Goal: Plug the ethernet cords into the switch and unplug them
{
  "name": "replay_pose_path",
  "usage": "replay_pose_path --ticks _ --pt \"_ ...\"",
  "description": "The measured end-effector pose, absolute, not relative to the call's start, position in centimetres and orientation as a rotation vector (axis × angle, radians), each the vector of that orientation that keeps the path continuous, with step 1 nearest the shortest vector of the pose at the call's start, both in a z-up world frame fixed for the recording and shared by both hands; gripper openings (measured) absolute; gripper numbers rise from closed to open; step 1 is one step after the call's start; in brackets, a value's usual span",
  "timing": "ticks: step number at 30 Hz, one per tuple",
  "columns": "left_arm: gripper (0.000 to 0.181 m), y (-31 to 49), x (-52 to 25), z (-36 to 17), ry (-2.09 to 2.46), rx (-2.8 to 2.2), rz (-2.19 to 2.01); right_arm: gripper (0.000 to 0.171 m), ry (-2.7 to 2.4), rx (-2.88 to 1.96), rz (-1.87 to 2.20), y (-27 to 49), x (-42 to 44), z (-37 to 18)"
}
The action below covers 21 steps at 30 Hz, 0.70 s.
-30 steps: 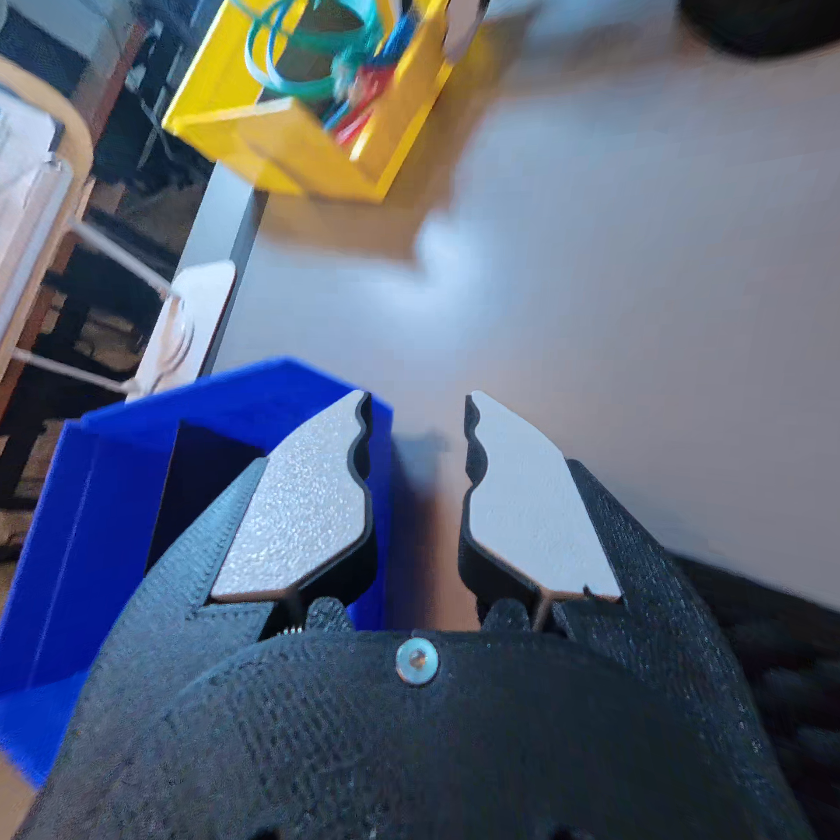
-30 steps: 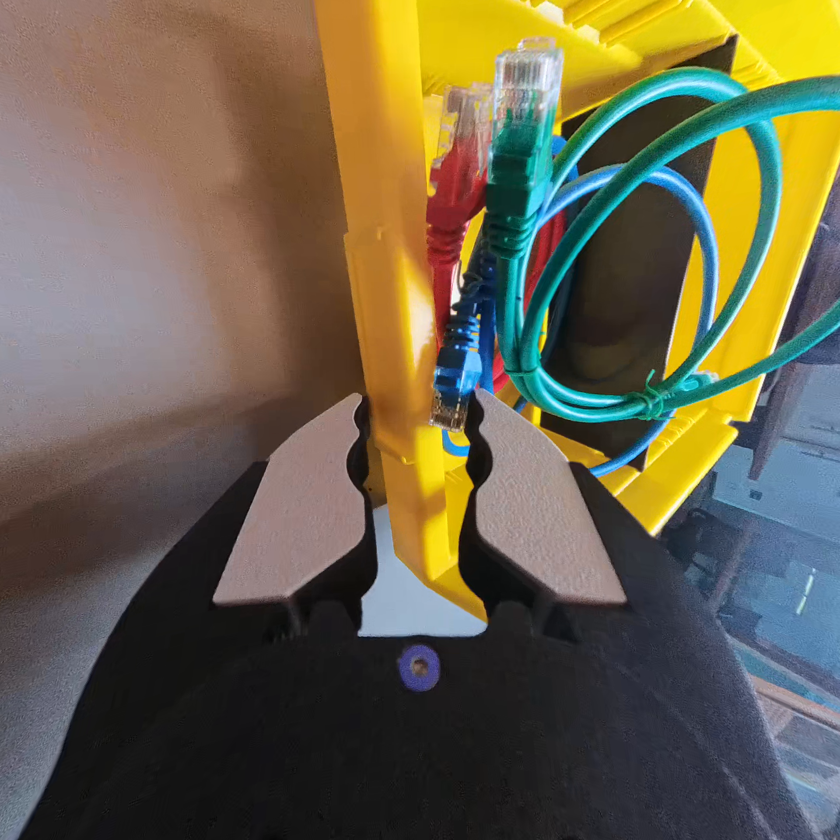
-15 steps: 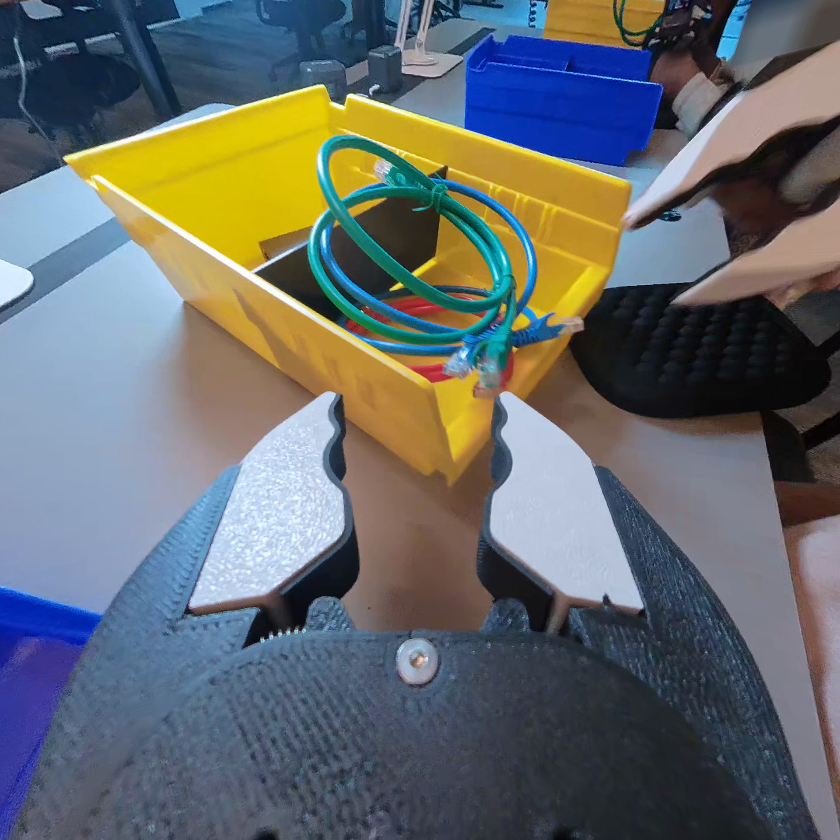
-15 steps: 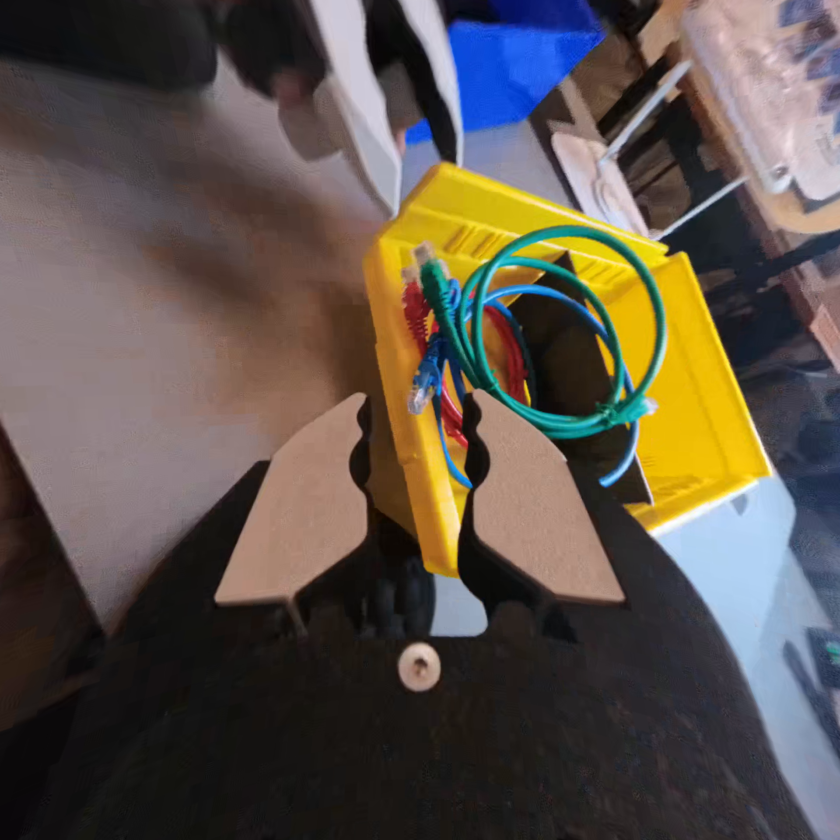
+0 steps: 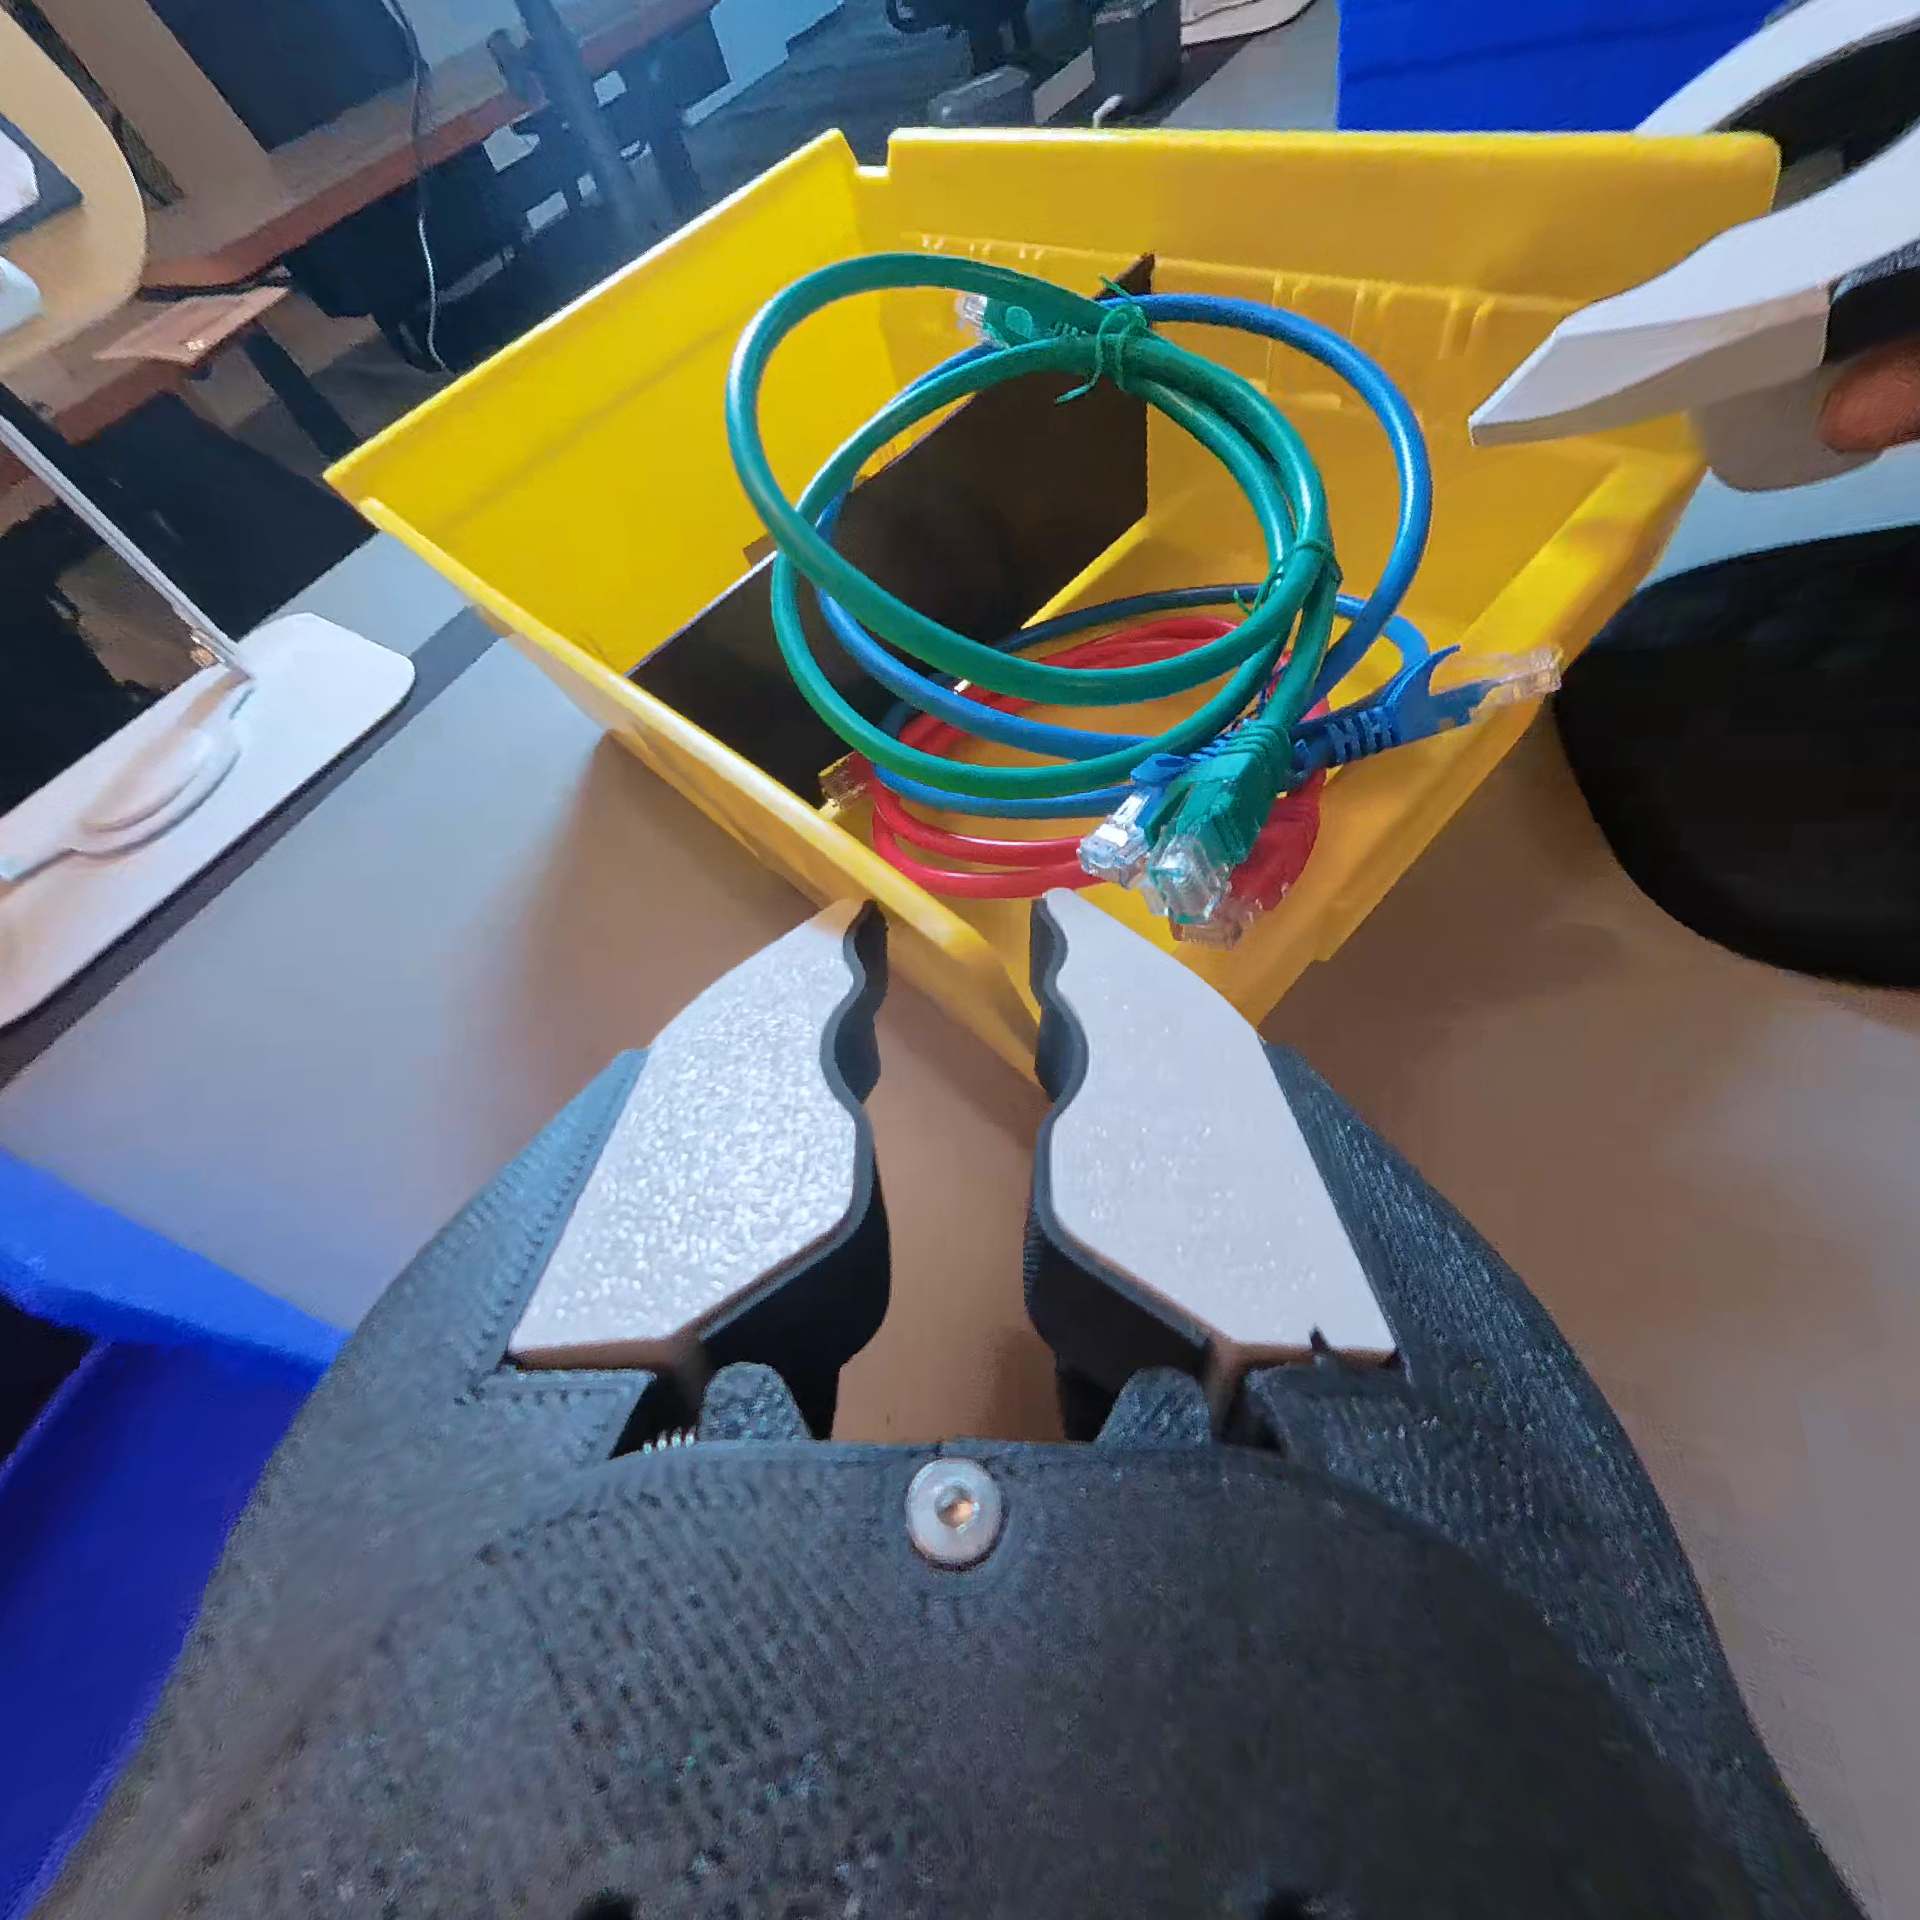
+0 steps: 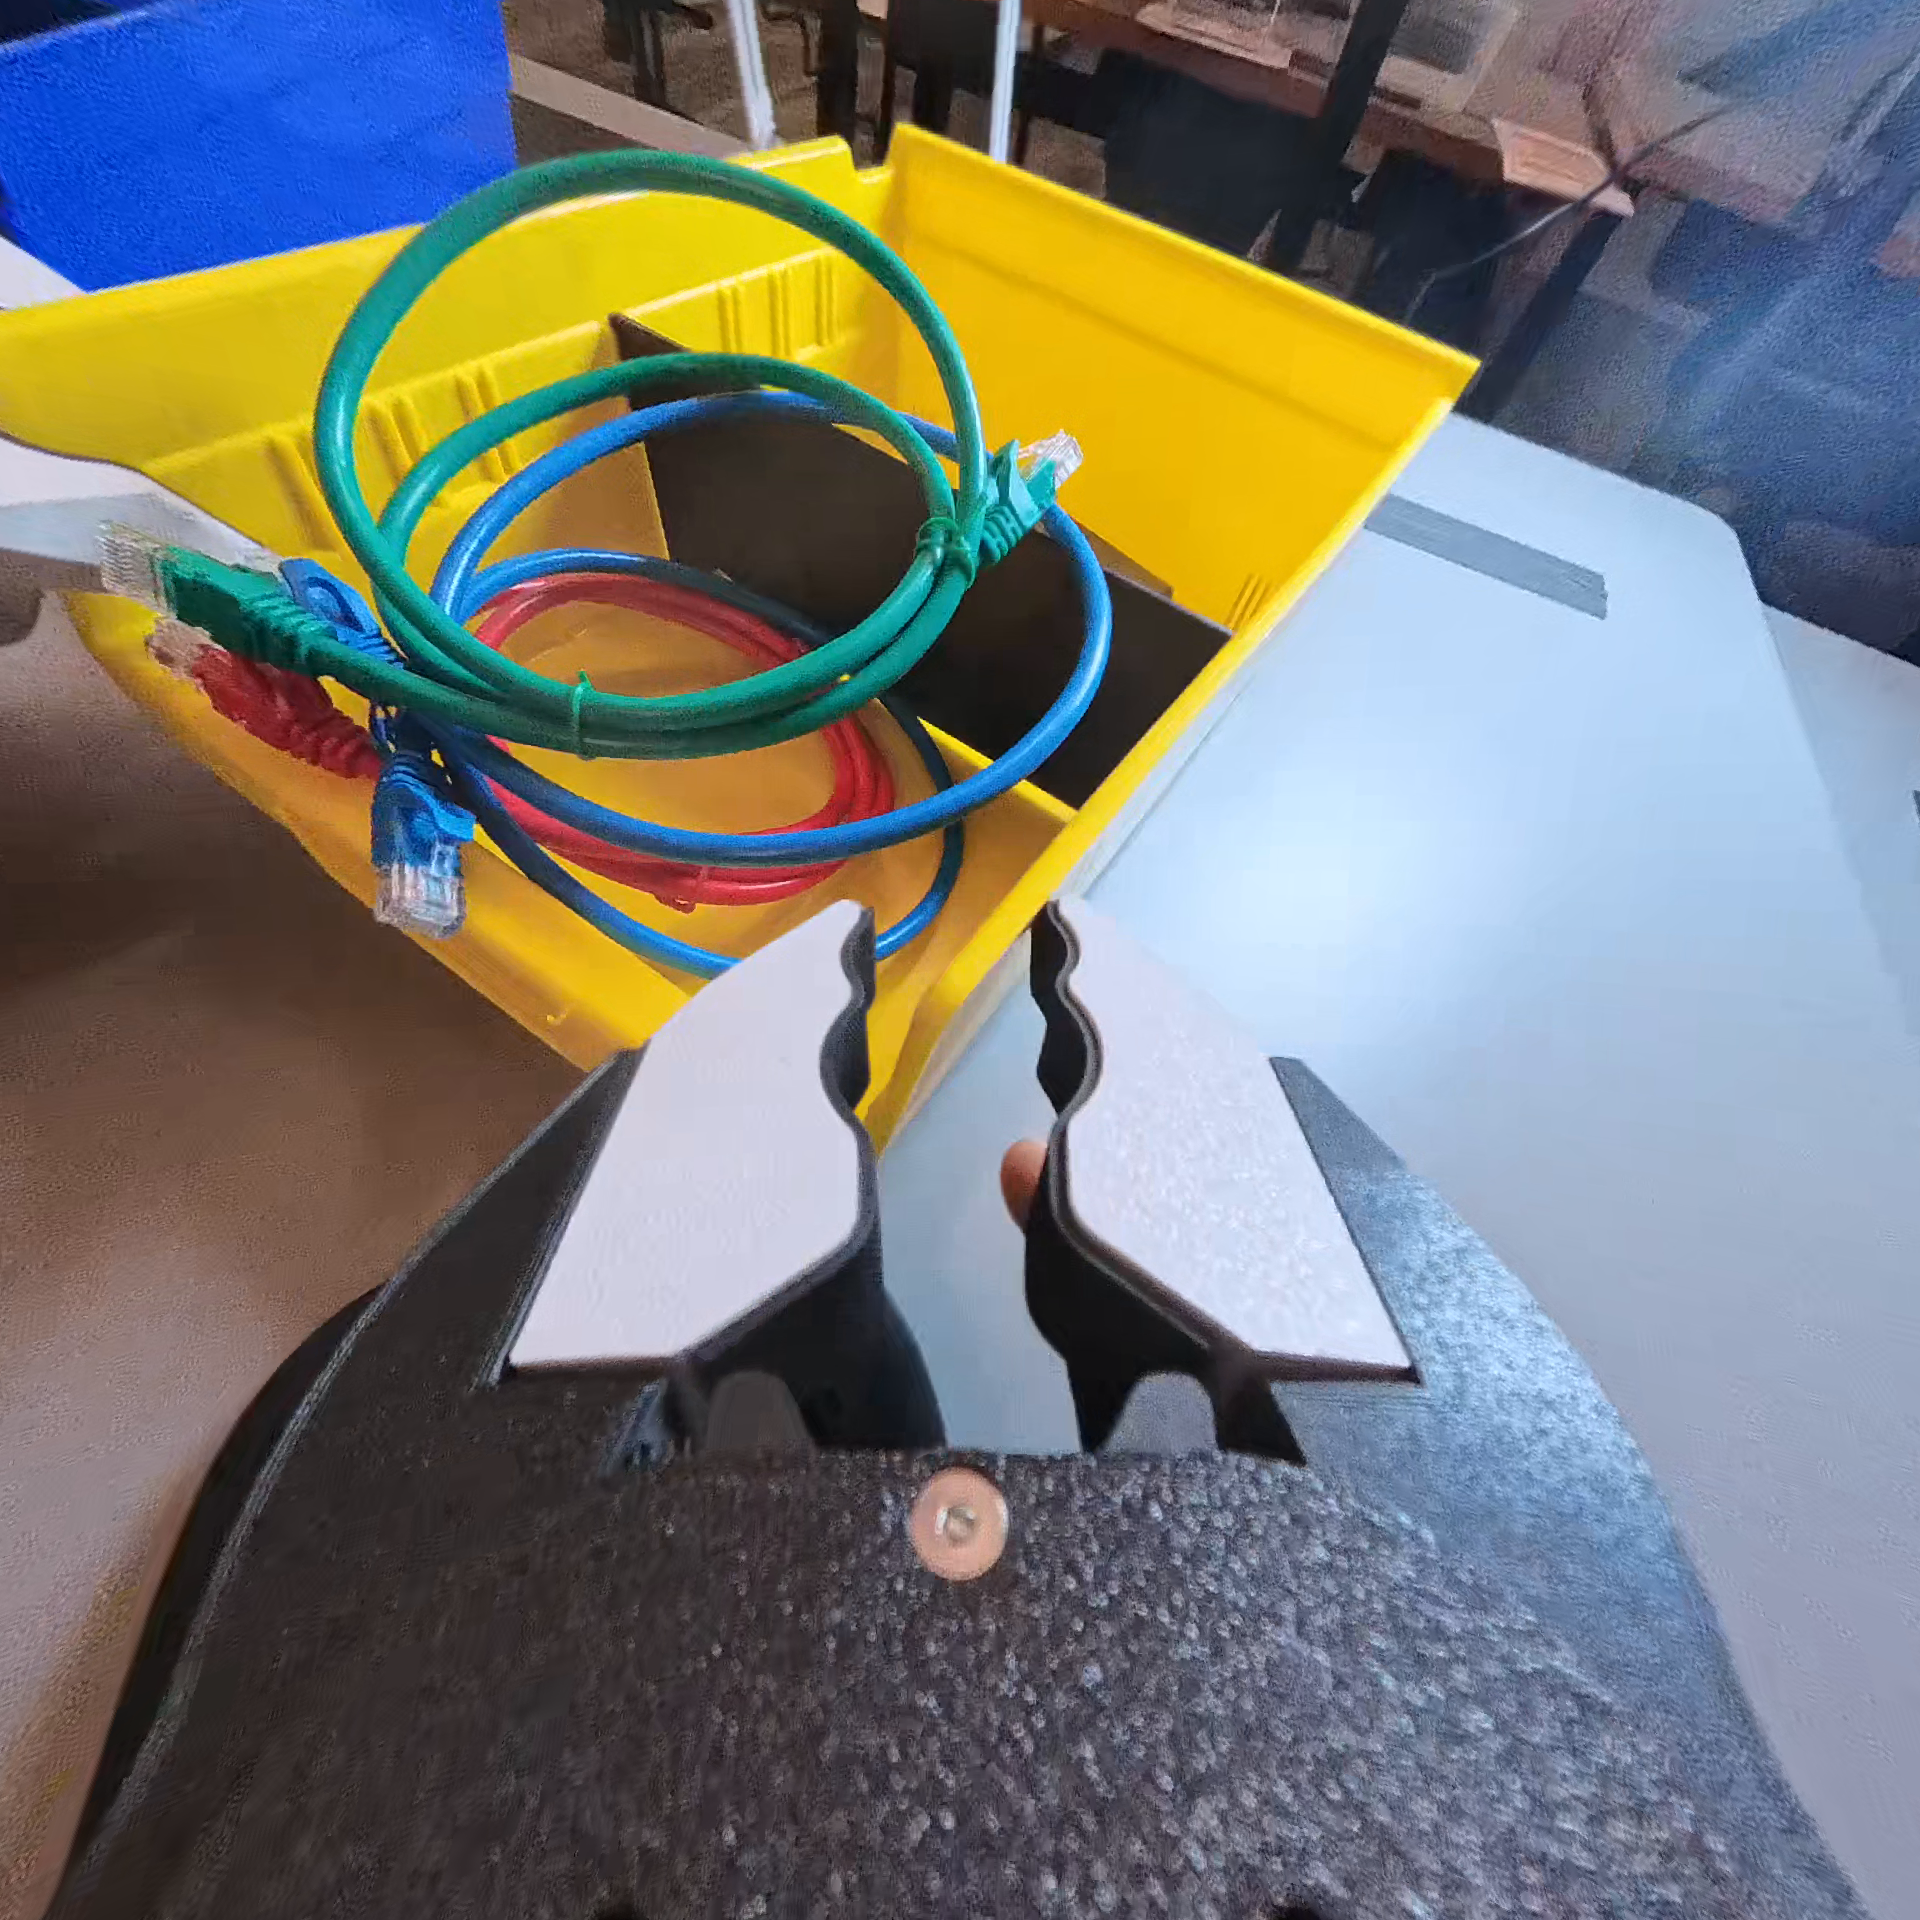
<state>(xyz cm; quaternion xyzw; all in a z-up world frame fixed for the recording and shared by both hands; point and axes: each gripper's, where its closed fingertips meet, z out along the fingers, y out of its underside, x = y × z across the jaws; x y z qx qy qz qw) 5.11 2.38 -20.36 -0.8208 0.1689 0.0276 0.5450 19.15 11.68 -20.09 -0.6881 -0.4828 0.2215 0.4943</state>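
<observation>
A: Where are the ethernet cords located?

B: Three coiled cords are held in the front compartment of a yellow bin [image 5: 582, 499]: a green cord [image 5: 1039, 488], a blue cord [image 5: 1382, 436] and a red cord [image 5: 966, 842]. The red coil is laid lowest, and the green and blue coils are leaned against a black divider [image 5: 997, 499]. Several plugs are hung over the bin's low front lip. No switch is shown in either view.

A: How are the grippers set?

B: The left gripper [image 5: 956, 925] is held with a narrow gap between its fingers; nothing is gripped. The bin's near corner is seen just beyond its tips. The right gripper [image 6: 951, 920] is likewise parted slightly and empty, positioned at another corner of the bin.

A: What surrounds the bin?

B: The bin is rested on a table [image 6: 1507, 883]. A blue bin [image 5: 94, 1455] is placed near the left gripper, and a black mat [image 5: 1766, 769] is laid beside the yellow bin.
</observation>
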Motion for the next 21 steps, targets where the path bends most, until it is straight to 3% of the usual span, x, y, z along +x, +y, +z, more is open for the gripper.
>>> replay_pose_path --ticks 7,13,21 --pt "0.027 -6.8 6.4 -13.7 0.474 -1.786 0.279 0.029 -1.143 -1.443 0.567 3.6 20.1 -14.0" --pt "0.027 -20.2 1.8 -7.9 0.299 -1.707 0.52 0.028 -1.268 -1.178 0.744 -7.2 13.8 -7.1" --pt "0.028 -37.0 -6.3 -8.2 0.068 -1.937 0.818 0.028 -1.553 -1.061 1.081 -20.3 -0.6 -9.0"
